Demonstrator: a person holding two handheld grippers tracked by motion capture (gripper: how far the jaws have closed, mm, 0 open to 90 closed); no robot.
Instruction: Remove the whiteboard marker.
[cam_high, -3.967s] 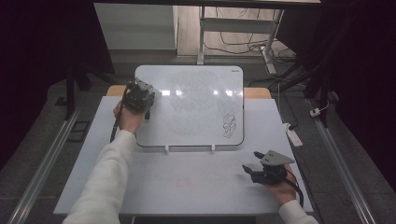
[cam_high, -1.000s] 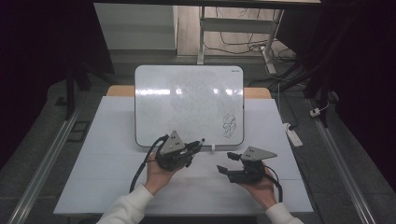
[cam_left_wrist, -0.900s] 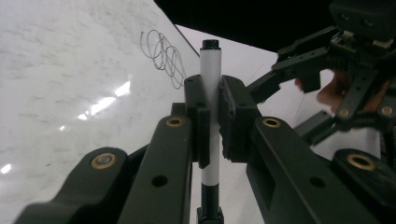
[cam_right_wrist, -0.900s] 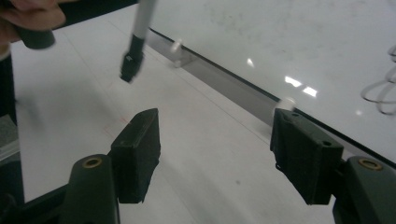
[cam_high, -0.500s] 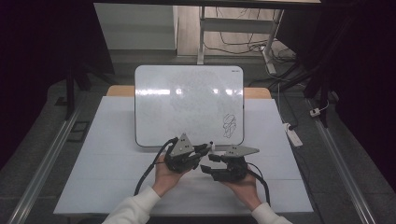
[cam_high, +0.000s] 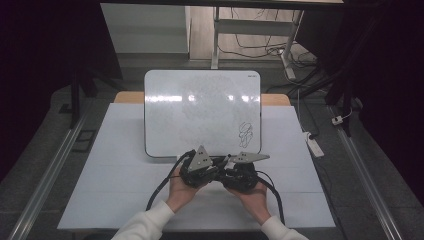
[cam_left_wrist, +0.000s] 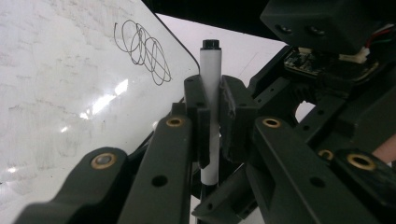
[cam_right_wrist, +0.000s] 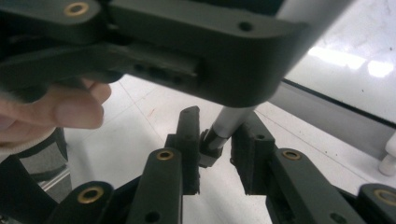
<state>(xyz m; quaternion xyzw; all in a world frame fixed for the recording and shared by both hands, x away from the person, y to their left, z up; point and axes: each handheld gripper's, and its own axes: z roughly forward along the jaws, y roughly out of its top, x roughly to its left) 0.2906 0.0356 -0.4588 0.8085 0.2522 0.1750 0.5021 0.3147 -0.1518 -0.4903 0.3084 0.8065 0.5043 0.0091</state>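
left gripper (cam_left_wrist: 212, 126): jaws pinching the white marker (cam_left_wrist: 210, 74) mid-barrel, its dark end rising past the fingertips | right gripper (cam_right_wrist: 217, 140): jaws spread, flanking the marker's dark lower end | whiteboard (cam_high: 200, 110): lying just beyond both grippers

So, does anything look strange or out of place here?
Nothing is spilled or damaged. One oddity: the whiteboard looks mostly wiped, yet a black scribble sits near its lower right corner. Both grippers meet at a white marker.
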